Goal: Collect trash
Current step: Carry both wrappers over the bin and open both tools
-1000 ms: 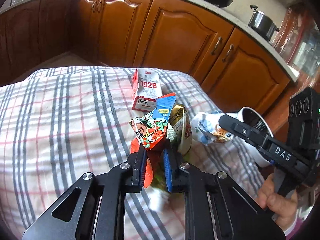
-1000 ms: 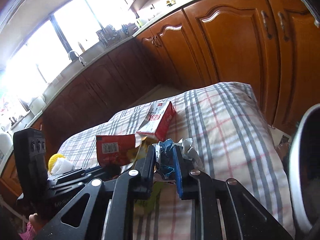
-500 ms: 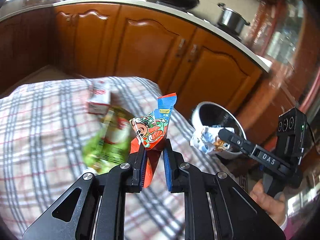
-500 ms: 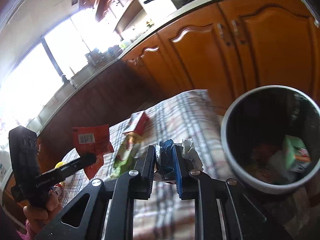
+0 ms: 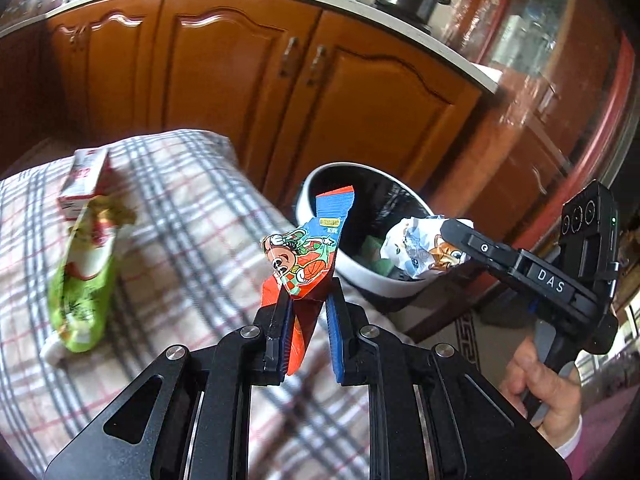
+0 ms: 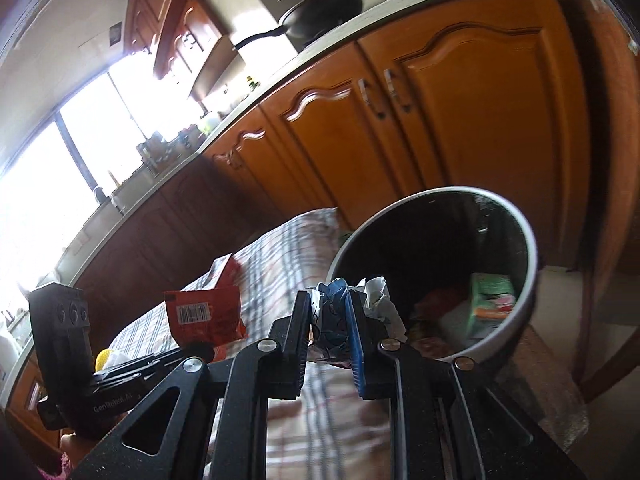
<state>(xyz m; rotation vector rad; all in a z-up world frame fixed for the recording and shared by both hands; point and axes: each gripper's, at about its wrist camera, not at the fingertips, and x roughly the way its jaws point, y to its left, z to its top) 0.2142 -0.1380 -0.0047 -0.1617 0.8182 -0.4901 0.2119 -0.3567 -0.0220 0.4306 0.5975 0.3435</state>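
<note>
A green pouch [image 5: 82,280] lies crumpled near the left edge of the plaid-clothed tabletop [image 5: 192,240], touching a red-and-white carton [image 5: 86,182] at the far edge; the carton's print is blurred. The left tongs [image 5: 306,332] are clamped on a glossy red wrapper [image 5: 308,256] with a cartoon face, a basketball and a blue serrated top; a barcode shows on its back in the right wrist view. Just past the tabletop's right edge stands a round white-rimmed bin [image 5: 320,184] lined in black, with trash inside. The right tongs [image 5: 452,232], marked "DAS", are clamped on a crinkled white-and-blue wrapper [image 5: 416,248] held over the bin's rim.
</note>
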